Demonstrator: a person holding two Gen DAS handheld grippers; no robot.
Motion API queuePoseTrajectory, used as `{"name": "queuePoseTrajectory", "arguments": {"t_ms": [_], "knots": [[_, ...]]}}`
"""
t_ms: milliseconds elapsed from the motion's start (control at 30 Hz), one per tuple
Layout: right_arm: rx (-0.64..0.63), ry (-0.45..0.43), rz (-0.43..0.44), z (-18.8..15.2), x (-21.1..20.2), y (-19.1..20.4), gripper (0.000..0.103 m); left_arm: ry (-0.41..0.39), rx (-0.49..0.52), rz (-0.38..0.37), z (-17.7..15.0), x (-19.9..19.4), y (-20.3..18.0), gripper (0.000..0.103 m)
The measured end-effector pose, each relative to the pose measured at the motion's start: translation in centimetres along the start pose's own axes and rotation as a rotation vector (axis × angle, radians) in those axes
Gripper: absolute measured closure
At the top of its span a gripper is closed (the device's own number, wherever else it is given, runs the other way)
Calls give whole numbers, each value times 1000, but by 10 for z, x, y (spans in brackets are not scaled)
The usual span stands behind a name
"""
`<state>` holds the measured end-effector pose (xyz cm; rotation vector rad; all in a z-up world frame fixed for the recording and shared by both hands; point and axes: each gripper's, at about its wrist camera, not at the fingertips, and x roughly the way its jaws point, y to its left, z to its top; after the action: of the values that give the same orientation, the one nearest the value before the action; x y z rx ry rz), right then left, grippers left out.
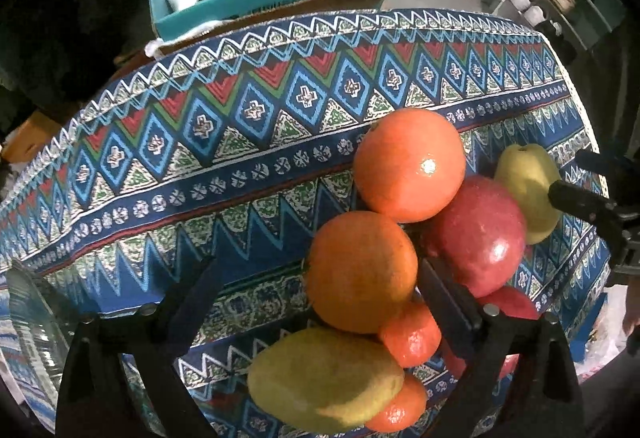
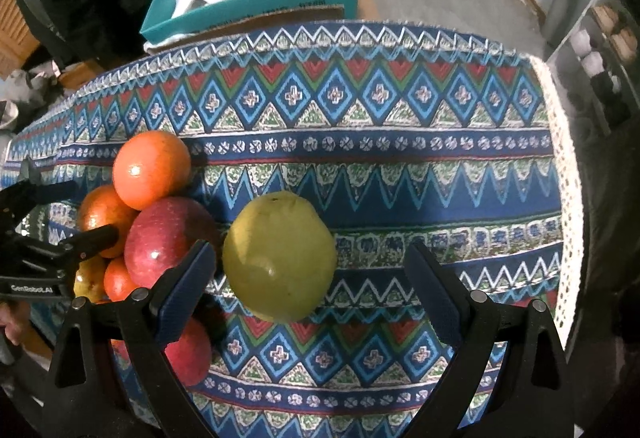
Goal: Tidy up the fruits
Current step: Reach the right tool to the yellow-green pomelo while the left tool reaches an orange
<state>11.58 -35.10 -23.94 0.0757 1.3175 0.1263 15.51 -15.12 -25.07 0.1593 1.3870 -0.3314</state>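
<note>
1. A pile of fruit sits on the counter (image 2: 400, 166), which is covered with a blue patterned cloth: two oranges, red apples, small tangerines and a yellow mango bunched together, with a yellow-green pear (image 2: 280, 256) lying just beside the pile.
2. The right gripper (image 2: 310, 288) has its fingers spread wide around the pear. The pear lies nearer the left finger, with clear cloth between it and the right finger, so nothing is gripped.
3. The left gripper (image 1: 316, 304) is also spread wide. The nearer orange (image 1: 362, 270) lies between its fingers, close against the right one, while the mango (image 1: 324, 378) and a tangerine (image 1: 412, 334) lie closer to the camera.
4. The red apple (image 1: 476, 230) sits between the orange and the pear, touching its neighbours.
5. The step in hand looks like each gripper singling out one fruit to pull from the pile.
6. Next, the right fingers probably need to centre on the pear and close. The left should close on the orange without nudging the apple, since round fruit may roll.
</note>
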Motion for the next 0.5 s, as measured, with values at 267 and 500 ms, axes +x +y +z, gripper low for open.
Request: {"name": "queuePoseTrajectory", "arguments": {"t_ms": [267, 500], "knots": [[20, 40, 39, 5, 21, 0, 9, 49, 14, -49, 3, 24, -2, 22], [30, 89, 74, 6, 44, 5, 17, 59, 23, -108, 3, 29, -4, 44]]}}
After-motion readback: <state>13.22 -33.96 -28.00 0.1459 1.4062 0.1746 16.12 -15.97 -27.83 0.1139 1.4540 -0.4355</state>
